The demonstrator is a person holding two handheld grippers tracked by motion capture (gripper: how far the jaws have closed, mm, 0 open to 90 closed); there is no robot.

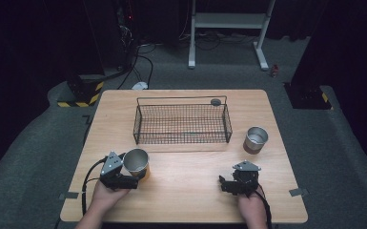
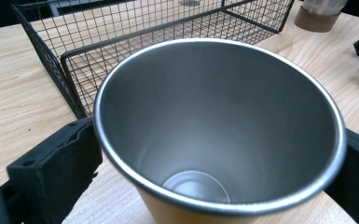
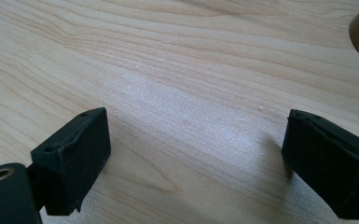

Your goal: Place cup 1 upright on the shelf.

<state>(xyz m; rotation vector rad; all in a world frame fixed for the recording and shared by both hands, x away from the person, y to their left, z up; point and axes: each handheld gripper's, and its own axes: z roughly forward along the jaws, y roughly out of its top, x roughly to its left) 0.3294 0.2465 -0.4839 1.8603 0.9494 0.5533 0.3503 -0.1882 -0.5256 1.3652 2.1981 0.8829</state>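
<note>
Because the tapered steel cup with the brown sleeve (image 2: 219, 126), near the black wire basket (image 1: 181, 123), is clamped only at its rim by the left gripper (image 1: 132, 177), slippage or tipping could be caused during lifting, while the right gripper (image 3: 196, 158) rests spread wide, holding nothing.

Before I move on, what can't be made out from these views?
- Left gripper: whether its jaws press the near cup or only flank it; the cup's rim hides contact.
- Far cup: contents too small in high view; cut off by the top edge in left gripper view.
- Round thing at basket corner: too small.
</note>
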